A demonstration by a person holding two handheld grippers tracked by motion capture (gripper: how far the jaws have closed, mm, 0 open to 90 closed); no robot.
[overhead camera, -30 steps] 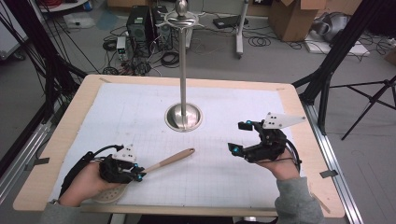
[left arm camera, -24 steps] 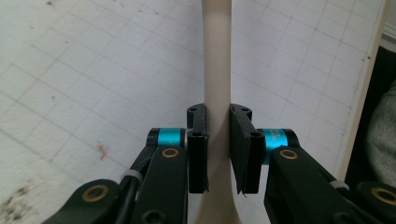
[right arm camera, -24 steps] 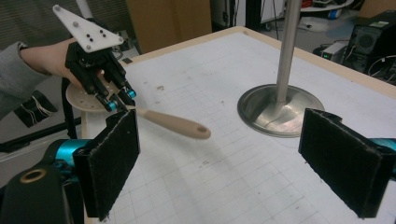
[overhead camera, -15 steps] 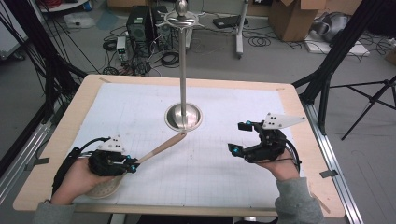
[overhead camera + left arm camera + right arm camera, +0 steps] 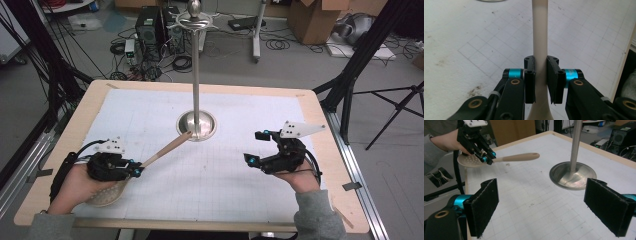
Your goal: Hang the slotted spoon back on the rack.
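The left gripper (image 5: 136, 171) sits in the person's left hand (image 5: 75, 186), its jaws nearly closed and clamped on a slim handle that runs straight out ahead of its fingertips. The left forearm comes in from below, sleeve at the wrist. The right gripper (image 5: 253, 148) rests in the right hand (image 5: 300, 179), jaws spread wide with nothing between the pads (image 5: 485, 205), pointing toward the other gripper.
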